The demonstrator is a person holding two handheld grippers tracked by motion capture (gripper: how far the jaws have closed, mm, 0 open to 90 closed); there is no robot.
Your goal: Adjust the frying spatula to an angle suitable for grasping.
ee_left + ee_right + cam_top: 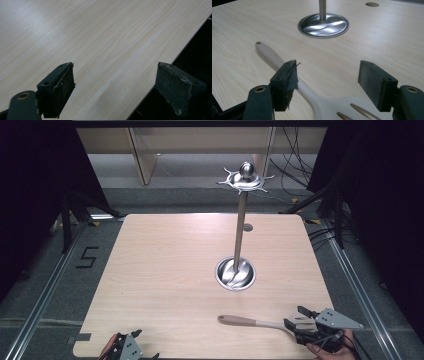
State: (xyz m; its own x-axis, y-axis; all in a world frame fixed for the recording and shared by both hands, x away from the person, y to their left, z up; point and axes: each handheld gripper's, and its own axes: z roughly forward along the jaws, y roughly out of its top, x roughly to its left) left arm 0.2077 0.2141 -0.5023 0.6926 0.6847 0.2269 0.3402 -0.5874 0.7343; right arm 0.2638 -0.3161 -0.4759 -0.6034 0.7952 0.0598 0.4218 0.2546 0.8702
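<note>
Spatula [260,322]: pale slotted turner with a wooden-looking handle, lying flat on the desk [175,270] near its front right edge; handle end points left, slotted blade points right. In the right gripper view the spatula [312,97] runs from upper left down to the bottom, slots at the bottom edge.
Right claw [302,322]: released, jaws spread wide, set over the blade end of the spatula; blade lies between the jaws, pads [374,83] not pressing on it. Seen again at [328,85]. A hand [332,351] holds it from the front right corner.
Left claw [135,345]: released, jaws apart with nothing between them, low at the desk's front left edge; in its own view [115,87] bare desk [100,37] and the desk's edge lie ahead.
Rack [240,227]: steel pole on a round steel base [235,273], right of desk centre, well apart from the spatula; top disc with hooks [246,180] around a ball knob, all hooks bare. Base also at [323,25].
Hole [247,227]: small round opening in the desk behind the pole.
Step in hand: judged to be the approach to grasp the spatula, likely for hanging on the rack.
Next move calls for: jaws closing squarely on the neck or blade, flat against the desk without skidding it; then a lift clear, keeping the handle's end hole free for a hook.
</note>
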